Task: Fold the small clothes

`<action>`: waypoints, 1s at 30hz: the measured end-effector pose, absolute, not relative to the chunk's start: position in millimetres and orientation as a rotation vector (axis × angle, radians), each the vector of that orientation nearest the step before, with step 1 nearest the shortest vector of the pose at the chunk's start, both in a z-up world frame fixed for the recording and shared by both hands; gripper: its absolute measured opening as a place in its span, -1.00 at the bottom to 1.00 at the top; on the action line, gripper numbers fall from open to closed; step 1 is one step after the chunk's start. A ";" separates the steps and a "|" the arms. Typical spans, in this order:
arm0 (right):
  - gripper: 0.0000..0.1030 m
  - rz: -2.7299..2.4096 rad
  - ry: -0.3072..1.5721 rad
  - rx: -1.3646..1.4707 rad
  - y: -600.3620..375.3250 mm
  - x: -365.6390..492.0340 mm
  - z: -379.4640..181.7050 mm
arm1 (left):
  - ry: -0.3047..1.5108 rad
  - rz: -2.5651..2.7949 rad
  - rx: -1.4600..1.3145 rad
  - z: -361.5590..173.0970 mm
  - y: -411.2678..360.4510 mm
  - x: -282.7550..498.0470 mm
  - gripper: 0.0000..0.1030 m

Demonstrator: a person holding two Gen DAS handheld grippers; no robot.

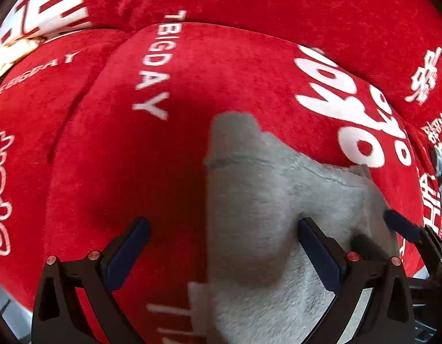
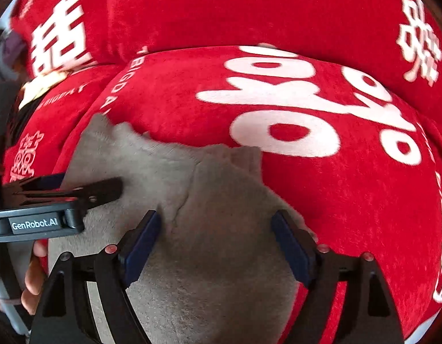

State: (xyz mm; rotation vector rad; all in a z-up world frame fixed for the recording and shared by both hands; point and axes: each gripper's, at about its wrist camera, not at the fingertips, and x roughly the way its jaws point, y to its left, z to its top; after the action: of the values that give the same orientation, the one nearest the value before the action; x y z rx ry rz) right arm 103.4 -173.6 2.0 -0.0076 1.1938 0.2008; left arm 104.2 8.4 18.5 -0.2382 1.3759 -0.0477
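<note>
Grey garment (image 1: 258, 200) lies flat on red plush cover (image 1: 135, 172) printed with white lettering, filling the 5 o'clock part of the left wrist view and the 6 o'clock part of the right. Left gripper (image 1: 223, 226) hangs spread wide over the cloth's left edge, nothing pinched. Right gripper (image 2: 215, 223) is spread too, pads straddling grey fabric without pressing. A hand (image 2: 31, 275) shows at 8 o'clock.
</note>
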 end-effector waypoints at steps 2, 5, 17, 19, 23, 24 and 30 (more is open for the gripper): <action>0.63 0.246 1.148 -0.010 -169.1 86.3 13.9 | 1.327 -0.056 -0.260 31.3 13.9 93.1 1.00; 0.63 0.292 1.106 -0.066 -158.0 62.2 20.5 | 1.299 -0.083 -0.229 42.5 10.4 75.2 1.00; 0.63 0.312 1.026 -0.228 -184.8 -17.1 15.2 | 1.182 -0.109 -0.127 55.6 12.6 17.0 1.00; 0.63 0.280 1.011 -0.199 -205.8 -34.6 22.3 | 1.151 -0.109 -0.099 67.2 11.7 2.5 1.00; 0.63 0.328 0.946 -0.165 -216.2 -70.6 39.2 | 1.136 -0.162 -0.066 73.1 1.9 -29.9 1.00; 0.63 0.383 0.940 -0.149 -211.8 -80.0 40.6 | 1.149 -0.172 -0.061 70.3 -2.0 -35.6 1.00; 0.40 0.541 0.999 -0.155 -193.3 -103.6 12.8 | 1.142 -0.235 -0.056 85.3 -32.4 -40.1 1.00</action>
State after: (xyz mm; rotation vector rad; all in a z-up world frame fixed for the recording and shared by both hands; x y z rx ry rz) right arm -103.6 -193.3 12.8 -0.1553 0.9992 0.5408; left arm -40.1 -32.4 85.3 -0.0559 1.1424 -0.2346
